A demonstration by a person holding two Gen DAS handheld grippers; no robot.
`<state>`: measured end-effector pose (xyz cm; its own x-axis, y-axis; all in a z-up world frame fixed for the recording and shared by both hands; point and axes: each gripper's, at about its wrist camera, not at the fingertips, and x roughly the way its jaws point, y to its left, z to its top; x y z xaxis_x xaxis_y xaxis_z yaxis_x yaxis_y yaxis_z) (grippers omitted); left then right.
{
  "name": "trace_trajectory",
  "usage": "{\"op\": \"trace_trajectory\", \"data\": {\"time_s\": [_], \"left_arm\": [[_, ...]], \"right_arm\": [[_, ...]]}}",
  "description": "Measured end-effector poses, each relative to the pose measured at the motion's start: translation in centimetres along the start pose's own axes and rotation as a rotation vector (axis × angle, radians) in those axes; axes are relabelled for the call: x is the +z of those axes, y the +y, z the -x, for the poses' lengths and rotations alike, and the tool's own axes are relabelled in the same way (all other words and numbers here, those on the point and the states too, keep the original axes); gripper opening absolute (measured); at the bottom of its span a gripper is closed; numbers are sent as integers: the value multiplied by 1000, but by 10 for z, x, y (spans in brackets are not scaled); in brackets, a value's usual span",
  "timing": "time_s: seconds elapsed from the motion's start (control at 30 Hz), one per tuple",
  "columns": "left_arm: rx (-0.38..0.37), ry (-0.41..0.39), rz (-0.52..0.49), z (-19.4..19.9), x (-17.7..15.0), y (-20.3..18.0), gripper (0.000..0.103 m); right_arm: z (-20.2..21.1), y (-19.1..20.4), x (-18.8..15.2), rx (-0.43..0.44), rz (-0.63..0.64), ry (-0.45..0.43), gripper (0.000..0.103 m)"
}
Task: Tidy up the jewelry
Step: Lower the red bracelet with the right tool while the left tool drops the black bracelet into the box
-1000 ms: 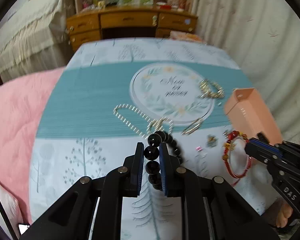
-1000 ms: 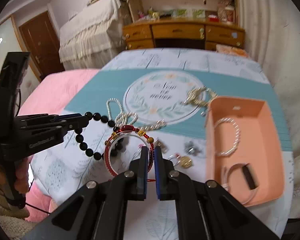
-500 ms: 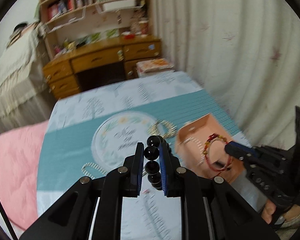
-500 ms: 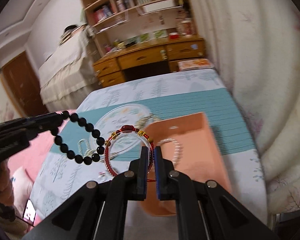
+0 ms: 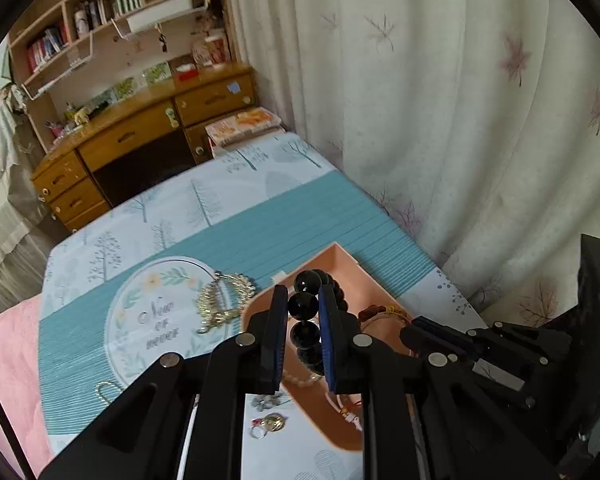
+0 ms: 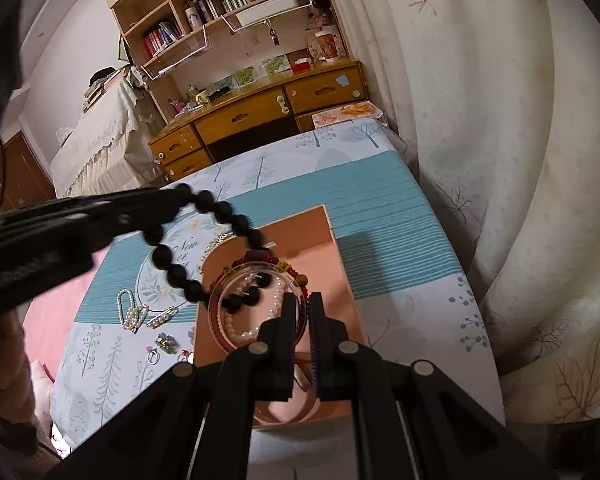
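Soft daylight comes through the pale curtain (image 5: 440,120) on the right, so both views are evenly bright, the right wrist view a little warmer and dimmer. The pink tray (image 6: 300,240) throws a dark shadow onto the teal cloth (image 6: 380,216) beside it. The black bead bracelet (image 6: 204,248) shows slight motion blur in the right wrist view; the left wrist view is sharp. Both views bend straight lines strongly outward, and black corners ring each round picture.
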<state>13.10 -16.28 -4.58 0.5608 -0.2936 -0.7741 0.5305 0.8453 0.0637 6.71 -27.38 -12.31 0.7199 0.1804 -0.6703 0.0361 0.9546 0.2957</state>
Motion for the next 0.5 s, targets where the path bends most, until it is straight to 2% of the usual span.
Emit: {"op": "trace_trajectory", "data": {"time_s": [0.2, 0.27, 0.4, 0.43, 0.5], "left_arm": [[-4, 47, 5, -21, -5, -4, 13], [13, 37, 5, -21, -7, -5, 17], [44, 2, 2, -12, -11, -3, 55], [52, -8, 3, -10, -11, -2, 59], [72, -22, 5, -5, -14, 1, 59]], "right_arm": [[-2, -1, -3, 22, 7, 17, 6], [-3, 0, -4, 28, 13, 20, 7], [-4, 4, -6, 31, 25, 30, 7], [-4, 5, -6, 31, 26, 31, 7], [-4, 7, -6, 29, 28, 35, 7]]}}
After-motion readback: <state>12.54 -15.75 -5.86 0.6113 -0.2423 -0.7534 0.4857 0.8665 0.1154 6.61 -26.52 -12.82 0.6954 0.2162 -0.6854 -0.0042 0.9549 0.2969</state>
